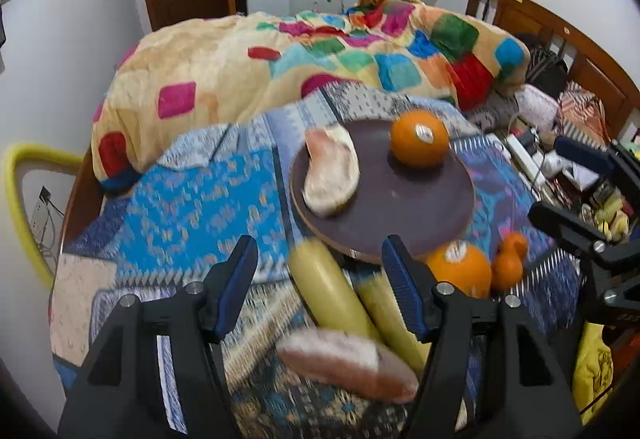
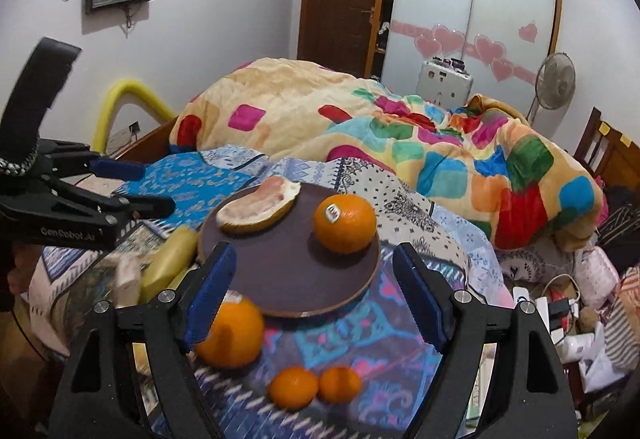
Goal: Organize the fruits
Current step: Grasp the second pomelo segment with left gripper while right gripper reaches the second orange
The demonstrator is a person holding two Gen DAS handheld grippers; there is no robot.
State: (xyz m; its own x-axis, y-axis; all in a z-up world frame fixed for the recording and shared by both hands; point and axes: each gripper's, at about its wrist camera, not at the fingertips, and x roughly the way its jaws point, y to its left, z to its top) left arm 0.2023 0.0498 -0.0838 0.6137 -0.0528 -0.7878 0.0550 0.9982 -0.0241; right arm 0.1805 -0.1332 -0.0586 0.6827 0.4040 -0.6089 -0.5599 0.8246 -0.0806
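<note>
Two items sit on the dark round plate [image 2: 288, 291]: a stickered orange [image 2: 345, 223] at its 2 o'clock and a pomelo wedge [image 2: 260, 209] at 10 o'clock. Off the plate, on the patterned bedspread [image 1: 180, 207], we record a second orange [image 2: 232, 335], two small tangerines [image 2: 294, 387], two bananas [image 1: 332, 291] and another pomelo piece [image 1: 348, 363]. We find the left gripper [image 1: 320, 287] and right gripper [image 2: 310, 291] both spread wide, holding nothing.
</note>
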